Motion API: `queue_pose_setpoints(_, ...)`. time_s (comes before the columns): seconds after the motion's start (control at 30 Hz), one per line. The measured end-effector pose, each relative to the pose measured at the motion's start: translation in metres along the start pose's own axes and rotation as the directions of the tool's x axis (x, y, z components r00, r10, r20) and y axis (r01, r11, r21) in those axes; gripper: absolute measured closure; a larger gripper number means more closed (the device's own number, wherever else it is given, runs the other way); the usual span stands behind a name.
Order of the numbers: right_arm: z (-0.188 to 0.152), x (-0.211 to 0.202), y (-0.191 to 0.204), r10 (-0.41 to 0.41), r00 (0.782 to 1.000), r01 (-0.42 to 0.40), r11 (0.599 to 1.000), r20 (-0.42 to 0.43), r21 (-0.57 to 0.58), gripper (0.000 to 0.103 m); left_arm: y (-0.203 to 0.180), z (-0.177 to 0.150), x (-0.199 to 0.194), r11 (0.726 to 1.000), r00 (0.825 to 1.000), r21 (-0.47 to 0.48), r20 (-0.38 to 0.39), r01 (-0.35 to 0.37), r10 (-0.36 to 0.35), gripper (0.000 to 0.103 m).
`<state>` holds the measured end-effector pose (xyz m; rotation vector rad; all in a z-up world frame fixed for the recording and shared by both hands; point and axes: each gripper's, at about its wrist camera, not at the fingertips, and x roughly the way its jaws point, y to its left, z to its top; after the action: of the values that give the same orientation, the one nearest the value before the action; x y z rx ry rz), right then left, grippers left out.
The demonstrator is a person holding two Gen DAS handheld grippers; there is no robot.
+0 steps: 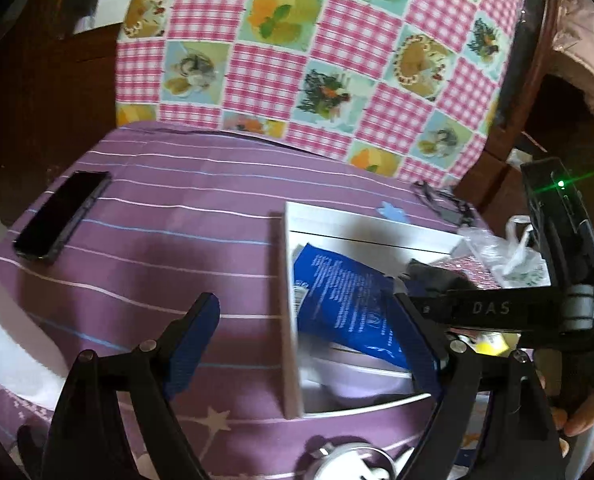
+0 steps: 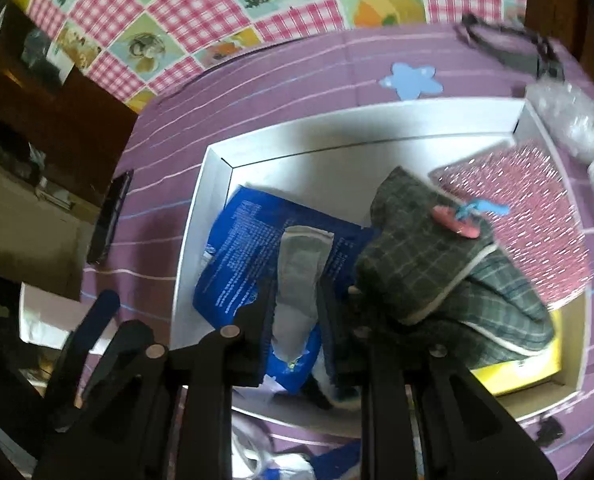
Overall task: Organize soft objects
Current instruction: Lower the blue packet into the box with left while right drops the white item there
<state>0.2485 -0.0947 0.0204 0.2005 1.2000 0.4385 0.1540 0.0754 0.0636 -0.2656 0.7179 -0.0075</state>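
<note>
Over a white box (image 2: 297, 148) on a purple striped cloth (image 1: 157, 208), the right gripper (image 2: 297, 300) pinches a pale padded liner (image 2: 301, 256) between its narrowed jaws and hangs it just above a blue pouch (image 2: 249, 248) lying inside the box. Beside it in the same box sit a dark plaid fabric bundle (image 2: 437, 264) and a pink speckled pouch (image 2: 529, 208). The left gripper (image 1: 313, 344) stands spread and empty at the box's near wall, one finger over the cloth, the other over the box.

The liner looks limp and only partly clamped; a loose pinch could let it slip out crooked. The two grippers work close together, so they could knock the light box askew. A dark phone (image 1: 61, 216) lies well apart.
</note>
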Motion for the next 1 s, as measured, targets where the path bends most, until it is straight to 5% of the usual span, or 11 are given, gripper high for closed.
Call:
queue_pose_setpoints(0.17,-0.003,0.001,0.010,-0.005,1.000,0.005,0.999,-0.002,-0.040,0.078,0.007,0.001,0.001,0.999,0.999,-0.003,-0.013,0.034,-0.035,0.016)
queue_pose_setpoints(0.3,-0.003,-0.007,0.007,0.124,0.992,-0.125,0.992,0.030,0.017,0.078,0.011,0.001,0.000,0.997,0.998,-0.023,-0.011,0.069,-0.069,0.016)
queue_pose_setpoints(0.4,-0.003,-0.008,0.000,0.198,0.980,-0.200,0.975,0.034,0.092,0.058,0.010,0.001,0.001,0.997,0.997,-0.018,-0.017,0.079,-0.080,0.016)
queue_pose_setpoints(0.5,-0.004,-0.016,0.005,0.174,0.982,-0.179,0.982,0.080,0.063,0.044,0.006,0.000,0.003,0.997,0.997,-0.001,-0.022,0.080,-0.080,0.016)
queue_pose_setpoints(0.6,-0.006,-0.026,0.010,0.122,0.986,-0.126,0.992,0.116,0.026,0.044,0.001,-0.002,0.004,0.996,0.996,0.020,-0.025,0.086,-0.086,0.016)
queue_pose_setpoints(1.0,-0.027,-0.061,-0.006,0.131,0.976,-0.137,0.990,0.173,0.021,0.044,-0.015,-0.004,0.001,0.988,0.988,0.039,-0.053,0.148,-0.146,0.014)
